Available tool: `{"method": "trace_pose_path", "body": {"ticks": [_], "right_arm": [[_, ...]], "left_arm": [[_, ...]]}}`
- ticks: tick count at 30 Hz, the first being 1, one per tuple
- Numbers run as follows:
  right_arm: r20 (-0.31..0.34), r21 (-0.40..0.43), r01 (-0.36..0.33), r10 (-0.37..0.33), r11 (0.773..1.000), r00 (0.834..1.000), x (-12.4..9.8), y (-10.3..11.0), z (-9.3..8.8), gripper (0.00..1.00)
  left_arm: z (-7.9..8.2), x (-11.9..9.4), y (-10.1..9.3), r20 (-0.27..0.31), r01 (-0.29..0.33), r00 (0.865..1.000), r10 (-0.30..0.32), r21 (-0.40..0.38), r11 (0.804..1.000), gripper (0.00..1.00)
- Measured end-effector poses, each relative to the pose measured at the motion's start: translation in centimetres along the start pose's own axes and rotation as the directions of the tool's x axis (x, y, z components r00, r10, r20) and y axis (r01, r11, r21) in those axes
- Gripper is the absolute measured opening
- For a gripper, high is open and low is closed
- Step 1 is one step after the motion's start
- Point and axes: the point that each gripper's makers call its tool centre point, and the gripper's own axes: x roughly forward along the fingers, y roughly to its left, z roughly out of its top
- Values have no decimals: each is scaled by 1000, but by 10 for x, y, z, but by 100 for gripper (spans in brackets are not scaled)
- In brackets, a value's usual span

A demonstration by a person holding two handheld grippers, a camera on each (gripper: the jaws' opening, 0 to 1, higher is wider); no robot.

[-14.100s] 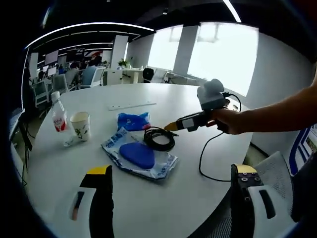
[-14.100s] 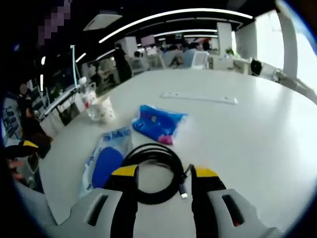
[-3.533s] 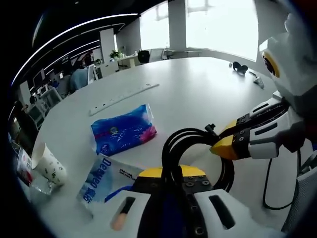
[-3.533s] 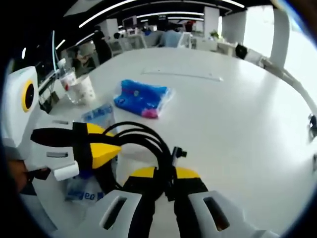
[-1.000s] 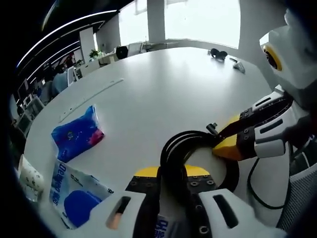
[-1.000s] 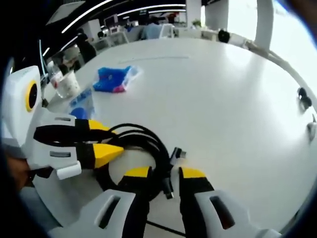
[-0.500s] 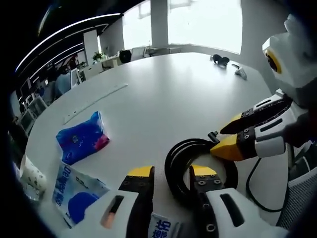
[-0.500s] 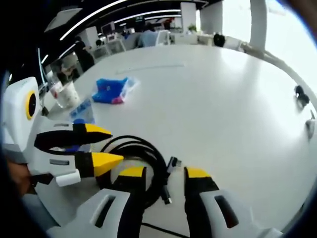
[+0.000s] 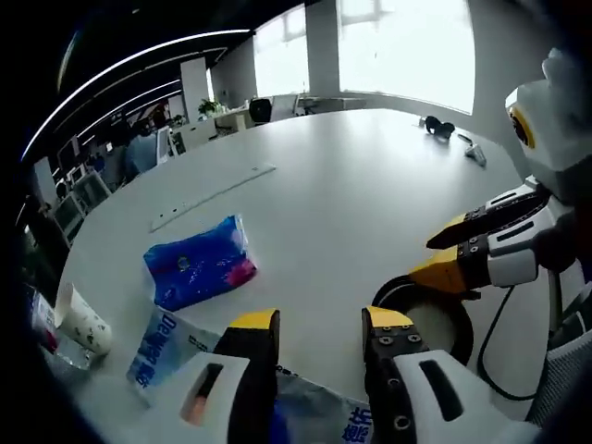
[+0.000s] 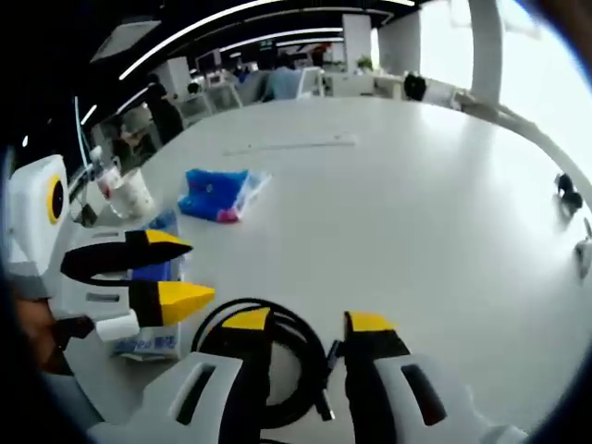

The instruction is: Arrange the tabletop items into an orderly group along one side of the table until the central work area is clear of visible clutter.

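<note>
Both tongs stand spread with nothing between their jaws; my left gripper [image 9: 319,322] hangs over the white round table [image 9: 342,176], and my right gripper [image 10: 307,323] sits low over the coiled black cable [image 10: 282,370], whose loop lies flat on the tabletop under and between its yellow tips, not pinched. From the left gripper view I see the right gripper coming in from the right, its yellow tips just over the same coil [image 9: 435,319], which lies near the table's edge; from the right gripper view the left gripper enters from the left, jaws parted. Blue tissue pack [image 9: 198,263] lies flat toward the table's middle, apart from the cable; a flat plastic packet with blue print [image 9: 166,344] lies just below it, partly behind my left jaws. Paper cup [image 10: 129,193] stands upright near the far edge, a bottle [image 10: 104,182] just beside it; a long white strip [image 9: 213,196] lies flat farther out on the table.
</note>
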Motion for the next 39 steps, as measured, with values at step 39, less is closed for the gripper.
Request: {"method": "trace_pose_path", "body": {"ticks": [39], "right_arm": [[30, -34, -92, 93, 995, 995, 43, 47, 49, 27]], "left_arm": [[4, -1, 121, 5, -190, 981, 193, -151, 970, 40]]}}
